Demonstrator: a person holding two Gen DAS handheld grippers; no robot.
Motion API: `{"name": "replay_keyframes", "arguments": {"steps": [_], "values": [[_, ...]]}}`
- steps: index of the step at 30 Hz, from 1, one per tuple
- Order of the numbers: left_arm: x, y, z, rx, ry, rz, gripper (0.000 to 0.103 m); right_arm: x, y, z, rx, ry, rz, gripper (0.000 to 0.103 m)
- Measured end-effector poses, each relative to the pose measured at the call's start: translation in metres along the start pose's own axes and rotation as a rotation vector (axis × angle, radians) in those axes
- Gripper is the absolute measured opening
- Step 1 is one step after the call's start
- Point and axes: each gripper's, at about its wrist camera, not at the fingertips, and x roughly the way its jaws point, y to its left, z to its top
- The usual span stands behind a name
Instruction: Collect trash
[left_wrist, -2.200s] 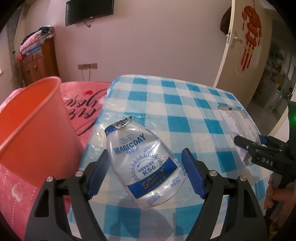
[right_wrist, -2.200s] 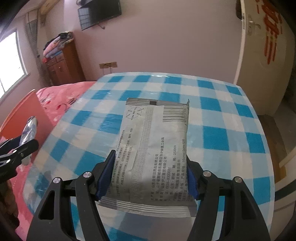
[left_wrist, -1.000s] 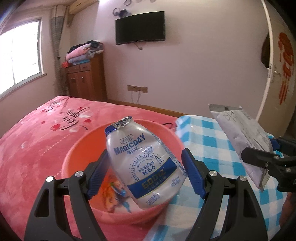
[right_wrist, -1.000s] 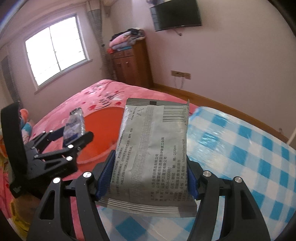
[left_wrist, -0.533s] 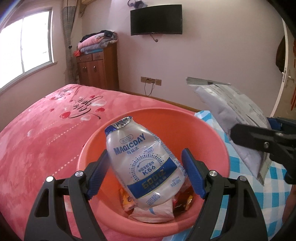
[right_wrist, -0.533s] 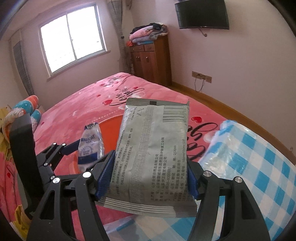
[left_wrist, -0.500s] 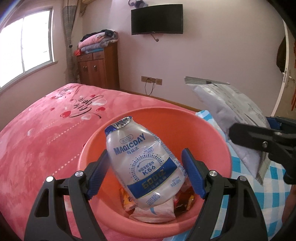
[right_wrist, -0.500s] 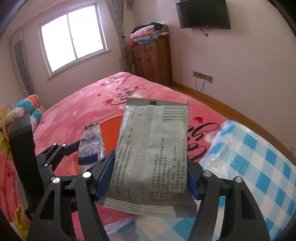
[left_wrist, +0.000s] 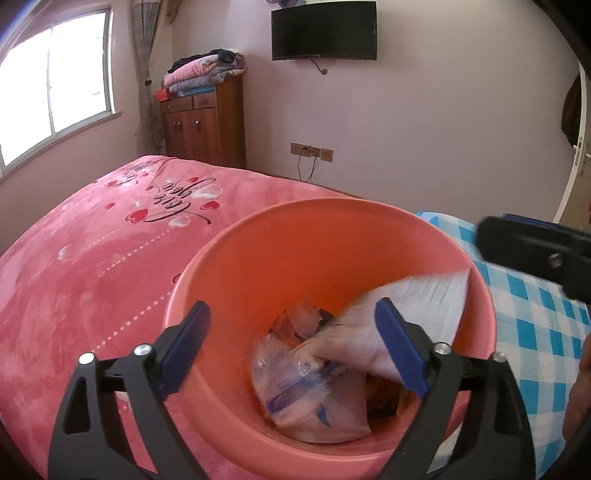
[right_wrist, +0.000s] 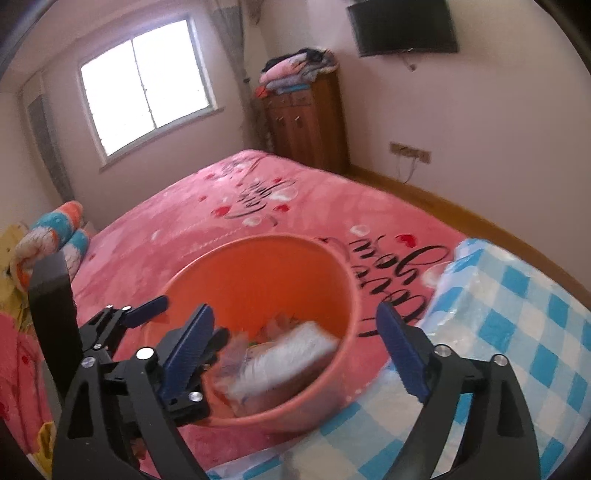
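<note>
Two tongs, left tongs (left_wrist: 291, 343) and right tongs (right_wrist: 295, 345), jaws opening and empty, above orange bucket (left_wrist: 295, 240) of wrappers, pink bed (left_wrist: 92, 258) at nine o'clock, blue-checked table (right_wrist: 517, 332) at three o'clock.

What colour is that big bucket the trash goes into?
Orange-pink, plain inside and out. The bucket shows best from the left wrist view.

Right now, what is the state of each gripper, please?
Left gripper: jaws opening, nothing between them.
Right gripper: jaws opening, nothing between them.
</note>
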Motion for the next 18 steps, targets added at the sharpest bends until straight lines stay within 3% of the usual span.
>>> {"name": "replay_keyframes", "arguments": {"steps": [10,18], "values": [[-0.013,-0.019,-0.002,0.014,-0.041,0.013,0.095,-0.049,-0.035,-0.02,0.087,-0.087,-0.133,0.089],[-0.032,-0.053,-0.001,0.044,-0.084,-0.03,0.099,-0.093,-0.062,-0.044,0.129,-0.15,-0.249,0.089]]}}
